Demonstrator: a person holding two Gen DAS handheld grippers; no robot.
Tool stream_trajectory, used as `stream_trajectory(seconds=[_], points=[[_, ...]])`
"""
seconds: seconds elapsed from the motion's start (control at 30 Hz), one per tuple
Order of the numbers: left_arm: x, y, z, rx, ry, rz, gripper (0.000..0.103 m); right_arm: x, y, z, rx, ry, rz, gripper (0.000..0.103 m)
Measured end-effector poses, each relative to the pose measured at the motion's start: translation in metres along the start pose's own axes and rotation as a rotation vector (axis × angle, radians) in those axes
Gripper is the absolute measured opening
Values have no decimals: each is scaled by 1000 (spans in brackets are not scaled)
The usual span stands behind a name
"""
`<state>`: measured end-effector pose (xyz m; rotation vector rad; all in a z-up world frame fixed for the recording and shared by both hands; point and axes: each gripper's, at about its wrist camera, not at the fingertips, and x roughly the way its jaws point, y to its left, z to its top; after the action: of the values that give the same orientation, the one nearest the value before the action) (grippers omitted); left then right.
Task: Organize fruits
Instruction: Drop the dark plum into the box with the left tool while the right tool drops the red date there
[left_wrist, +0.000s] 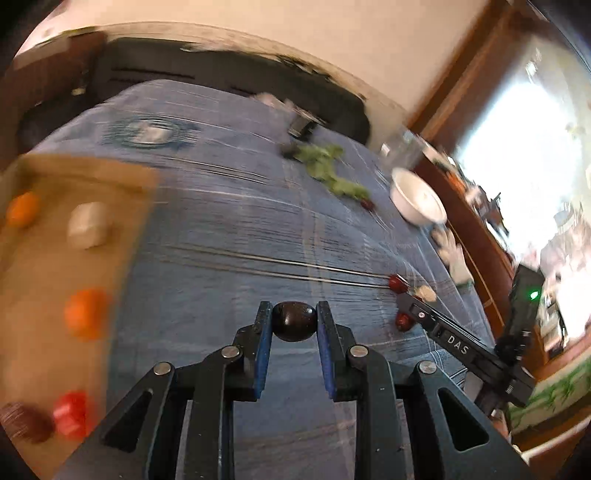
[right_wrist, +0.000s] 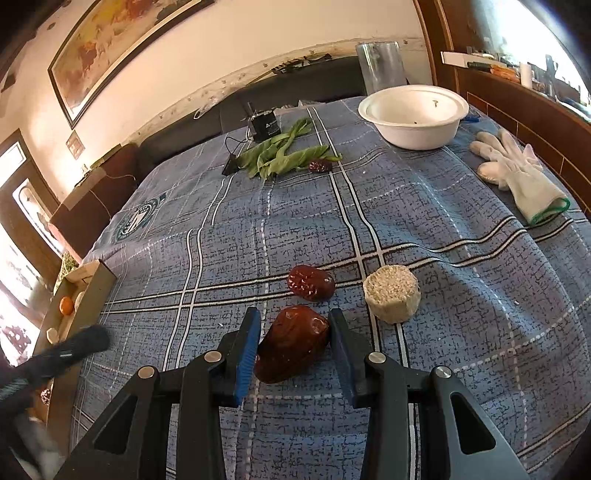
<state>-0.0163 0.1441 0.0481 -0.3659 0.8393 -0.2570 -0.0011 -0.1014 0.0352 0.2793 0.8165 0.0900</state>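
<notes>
My left gripper (left_wrist: 294, 320) is shut on a dark red date (left_wrist: 294, 322) and holds it above the blue plaid cloth, beside a cardboard box (left_wrist: 122, 236) at the left. The box holds orange fruits (left_wrist: 86, 313), a red piece (left_wrist: 70, 413) and a white piece (left_wrist: 88, 225). My right gripper (right_wrist: 293, 334) is open, its jaws on either side of a large red date (right_wrist: 293, 343) lying on the cloth, the left pad close to it. A second date (right_wrist: 311, 283) lies just beyond, and a third (right_wrist: 320, 166) by the green leaves.
A round rice cake (right_wrist: 392, 293) lies right of the dates. A white bowl (right_wrist: 413, 116), green leaves (right_wrist: 284, 155), white gloves (right_wrist: 517, 173), a clear jar (right_wrist: 380, 66) and a small black device (right_wrist: 264, 125) are at the far side. The box (right_wrist: 79, 295) is at the left.
</notes>
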Motion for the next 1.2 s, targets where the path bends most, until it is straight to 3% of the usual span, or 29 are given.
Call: stream_trajectory(seconds=[0.17,0.3,0.47,0.77,0.97,1.2], points=[[-61,64,-2,-112,-65,136,22,-4,18,-2,-73,-4,-27,41],[-99,106,-6,-180,-110,239,23,-18,46,-7,-100,8,49,41],[-112,136,-12,-213,-125,322,23,-27,107,-10,-167,46,189,41],[-98,159,7,-217,-68,342,23,-7,223,-21,-308,151,370,42],[-87,178,8,-260,-34,350,23,21,284,-41,-427,209,387,42],[-86,194,5,-307,-26,313,23,48,302,-60,-484,253,365,42]])
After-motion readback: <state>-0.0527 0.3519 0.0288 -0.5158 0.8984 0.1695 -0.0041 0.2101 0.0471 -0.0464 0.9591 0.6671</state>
